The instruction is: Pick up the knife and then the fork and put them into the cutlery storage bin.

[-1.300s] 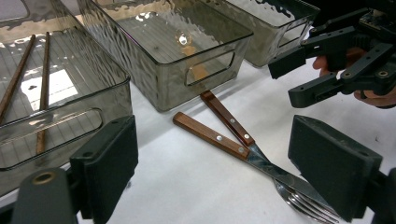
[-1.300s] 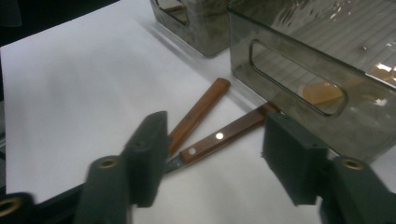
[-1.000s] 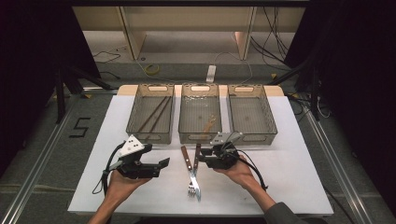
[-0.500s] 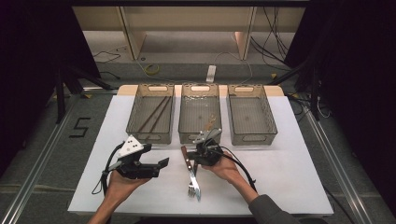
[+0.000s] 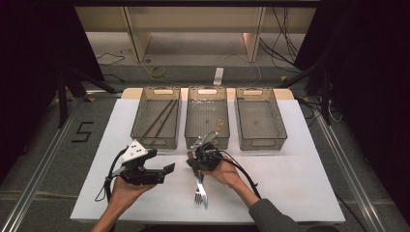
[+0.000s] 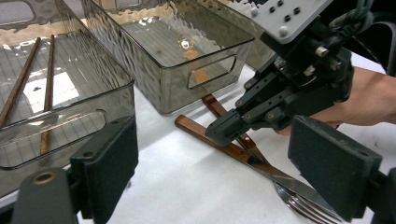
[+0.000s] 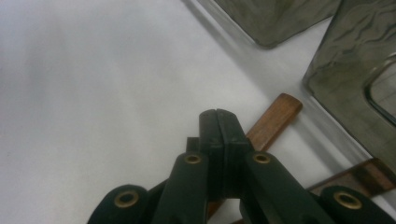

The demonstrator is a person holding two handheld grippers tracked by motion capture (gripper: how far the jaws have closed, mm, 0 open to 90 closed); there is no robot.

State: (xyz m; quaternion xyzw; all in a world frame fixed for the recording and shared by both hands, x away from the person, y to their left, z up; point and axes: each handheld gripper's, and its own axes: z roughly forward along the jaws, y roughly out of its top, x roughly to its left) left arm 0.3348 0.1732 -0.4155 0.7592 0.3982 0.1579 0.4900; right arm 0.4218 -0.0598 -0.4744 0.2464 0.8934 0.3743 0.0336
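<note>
Cutlery lies crossed on the white table (image 5: 300,169) just in front of the middle bin (image 5: 207,116): a knife (image 6: 243,156) and a fork (image 6: 303,207), each with a reddish wooden handle. In the left hand-held gripper's view the two handles cross in an X near the bin's front wall, while the metal blade and the tines run on toward the person's side of the table.

The right hand-held gripper (image 5: 194,161) sits low over that crossing, its jaws clenched pad against pad. Its own view shows the closed tips directly above one wooden handle; whether anything is pinched between them I cannot tell, and the pads seem to meet with no gap. A hand (image 5: 227,173) carries it from below right, a cable trailing back along the forearm.

The left hand-held gripper (image 5: 167,170) rests well to the left of the cutlery, jaws released and wide apart with nothing between them, pointing toward the right one.

Three clear bins stand in a row at the far side. The left bin (image 5: 155,118) holds a pair of brown chopsticks (image 6: 28,77); the right bin (image 5: 258,118) stands beside the middle one.
</note>
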